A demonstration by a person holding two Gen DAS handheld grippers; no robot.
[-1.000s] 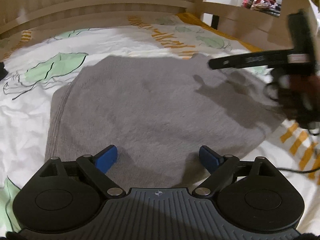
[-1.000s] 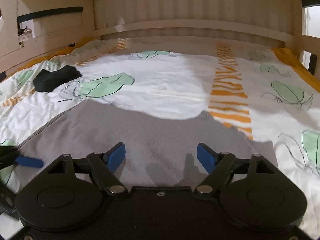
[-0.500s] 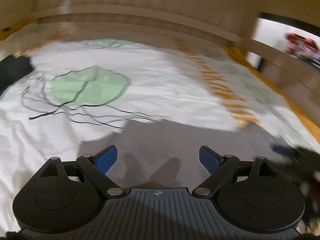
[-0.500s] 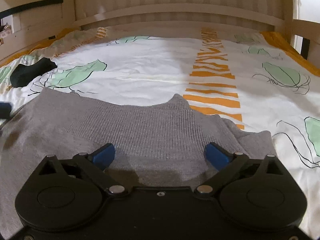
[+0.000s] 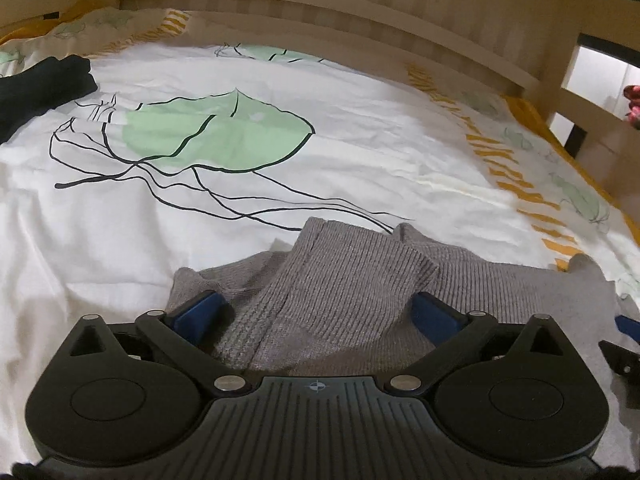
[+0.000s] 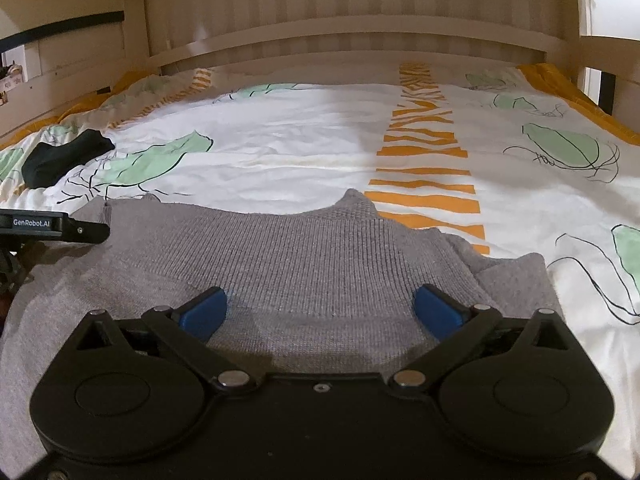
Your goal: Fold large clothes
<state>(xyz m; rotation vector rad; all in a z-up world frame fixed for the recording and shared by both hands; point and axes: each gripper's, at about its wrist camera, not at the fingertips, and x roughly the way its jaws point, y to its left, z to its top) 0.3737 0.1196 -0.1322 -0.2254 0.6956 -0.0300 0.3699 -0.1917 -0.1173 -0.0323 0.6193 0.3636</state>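
A grey knitted sweater (image 6: 304, 256) is found spread on the bed sheet (image 6: 300, 148), occupying the lower centre of the right wrist view; in the left wrist view its ribbed edge (image 5: 344, 280) is seen bunched and folded in the lower centre of the frame. Compared with half a second earlier, the garment in the left view is sharp instead of blurred, and a ribbed fold is now raised between the fingers where flat grey cloth lay before. In the right view little change is noted: the knit lies in the same place, while a black bar of the other gripper is now visible at the left edge.

The left gripper (image 5: 316, 312) is held wide apart, with the ribbed fold lying between its blue pads (image 5: 200, 312); nothing is clamped. The right gripper (image 6: 320, 310) is likewise spread wide, its blue pads (image 6: 204, 312) low over the knit; contact with the cloth cannot be confirmed, and nothing is gripped.

Further out, a dark garment (image 6: 64, 156) is recorded at the left of the sheet, well apart from the sweater. A wooden bed frame (image 6: 352, 40) is noted across the top of both views.
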